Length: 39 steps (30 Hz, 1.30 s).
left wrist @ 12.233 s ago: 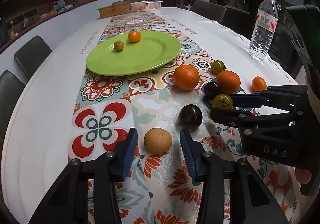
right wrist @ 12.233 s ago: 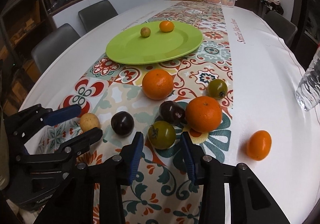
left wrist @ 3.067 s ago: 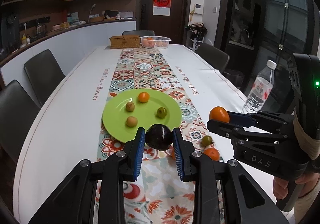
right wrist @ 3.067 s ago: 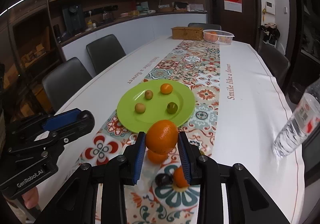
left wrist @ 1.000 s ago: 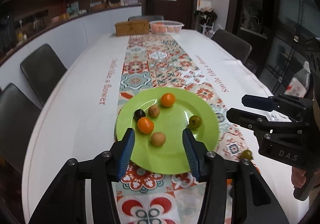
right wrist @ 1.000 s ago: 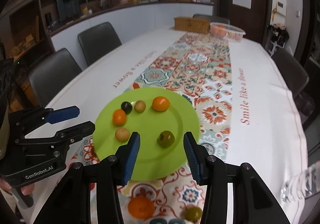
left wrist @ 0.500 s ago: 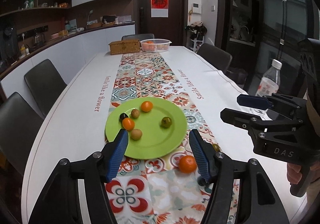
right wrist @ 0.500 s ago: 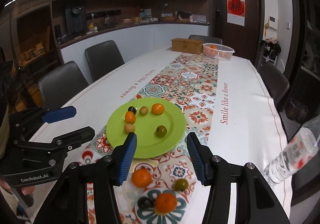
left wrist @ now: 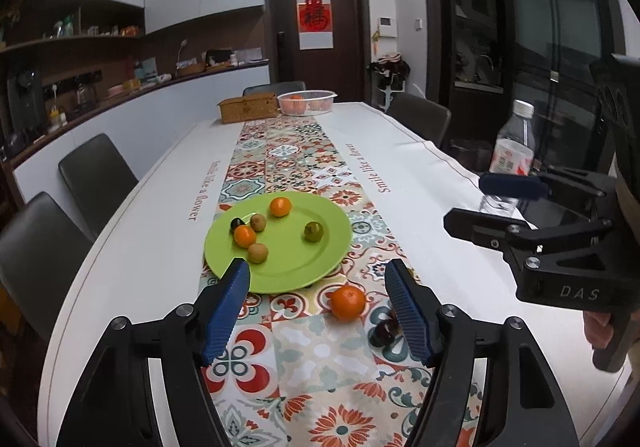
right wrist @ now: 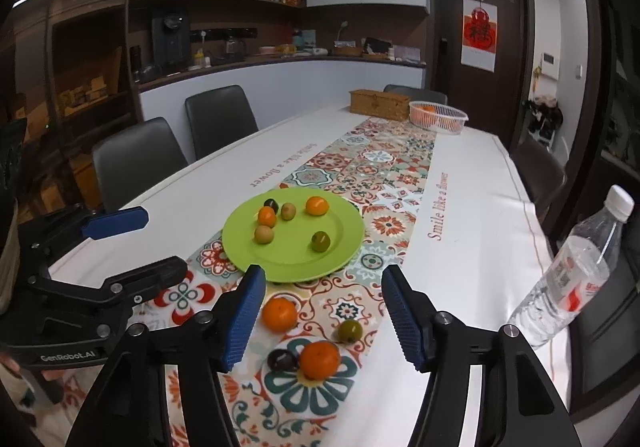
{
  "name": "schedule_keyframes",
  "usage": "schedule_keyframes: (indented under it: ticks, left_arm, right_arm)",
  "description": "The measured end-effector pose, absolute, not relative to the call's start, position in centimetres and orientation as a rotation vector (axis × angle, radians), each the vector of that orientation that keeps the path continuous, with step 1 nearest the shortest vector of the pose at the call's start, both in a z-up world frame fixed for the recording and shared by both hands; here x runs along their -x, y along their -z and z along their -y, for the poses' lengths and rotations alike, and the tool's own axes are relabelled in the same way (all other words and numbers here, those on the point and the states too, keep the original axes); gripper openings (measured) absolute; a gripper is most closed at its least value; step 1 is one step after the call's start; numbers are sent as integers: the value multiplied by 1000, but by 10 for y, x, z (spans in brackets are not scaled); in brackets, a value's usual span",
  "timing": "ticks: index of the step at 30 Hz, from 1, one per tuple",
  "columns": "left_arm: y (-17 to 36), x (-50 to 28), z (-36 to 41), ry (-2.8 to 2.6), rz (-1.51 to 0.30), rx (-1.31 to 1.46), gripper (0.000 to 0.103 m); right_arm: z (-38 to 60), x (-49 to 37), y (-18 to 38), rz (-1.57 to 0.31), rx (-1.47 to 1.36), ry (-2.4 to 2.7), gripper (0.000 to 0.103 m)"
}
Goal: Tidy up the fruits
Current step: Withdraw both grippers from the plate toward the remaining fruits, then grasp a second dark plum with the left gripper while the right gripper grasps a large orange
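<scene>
Both grippers have drawn back from the plate since a second ago, and more of the near table now shows. My left gripper (left wrist: 318,305) and right gripper (right wrist: 322,311) hover above the runner, jaws opening, nothing between the pads.

Nearest me, on the patterned runner (right wrist: 384,183), four fruits lie loose: a large orange (right wrist: 320,360) touching a dark plum (right wrist: 283,360) on its left, a green-yellow fruit (right wrist: 350,330) just beyond, and another orange (right wrist: 279,313) to the left, close to the plate's near rim. In the left wrist view I see only the orange and the plum, the plum half hidden behind my right-hand finger.

Beyond them sits the lime-green plate (right wrist: 280,263) with six small fruits: a tan one (right wrist: 264,234), a green one (right wrist: 320,241) apart on the right, a small orange one (right wrist: 267,216), another tan one (right wrist: 288,210), a tiny dark one (right wrist: 271,203) and an orange one (right wrist: 317,205) farthest.

A water bottle (right wrist: 576,271) stands on the white tablecloth (right wrist: 472,247) at right. At the far end are a wicker box (right wrist: 379,100) and a white basket (right wrist: 438,116). Dark chairs, a counter with shelves and a brown door ring the room.
</scene>
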<state>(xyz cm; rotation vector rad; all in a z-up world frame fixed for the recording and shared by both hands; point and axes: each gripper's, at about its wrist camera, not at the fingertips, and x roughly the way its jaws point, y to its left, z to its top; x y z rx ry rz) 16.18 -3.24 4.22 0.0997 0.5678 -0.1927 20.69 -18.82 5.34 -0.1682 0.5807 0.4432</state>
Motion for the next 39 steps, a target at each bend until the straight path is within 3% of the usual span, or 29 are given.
schedule_keyframes:
  ticks: [5, 15, 31, 39]
  left_arm:
    - [-38, -152, 40, 204, -538, -132, 69]
    - [-21, -144, 55, 289, -526, -228, 69]
    - [30, -162, 75, 458, -640, -373, 69]
    - [51, -179, 80, 524, -706, -379, 50]
  right_arm:
    - [194, -190, -52, -527, 209, -444, 71]
    - [199, -175, -34, -499, 296, -454, 72]
    - [189, -191, 20, -625, 460, -563, 71]
    - [184, -209, 49, -707, 509, -621, 67]
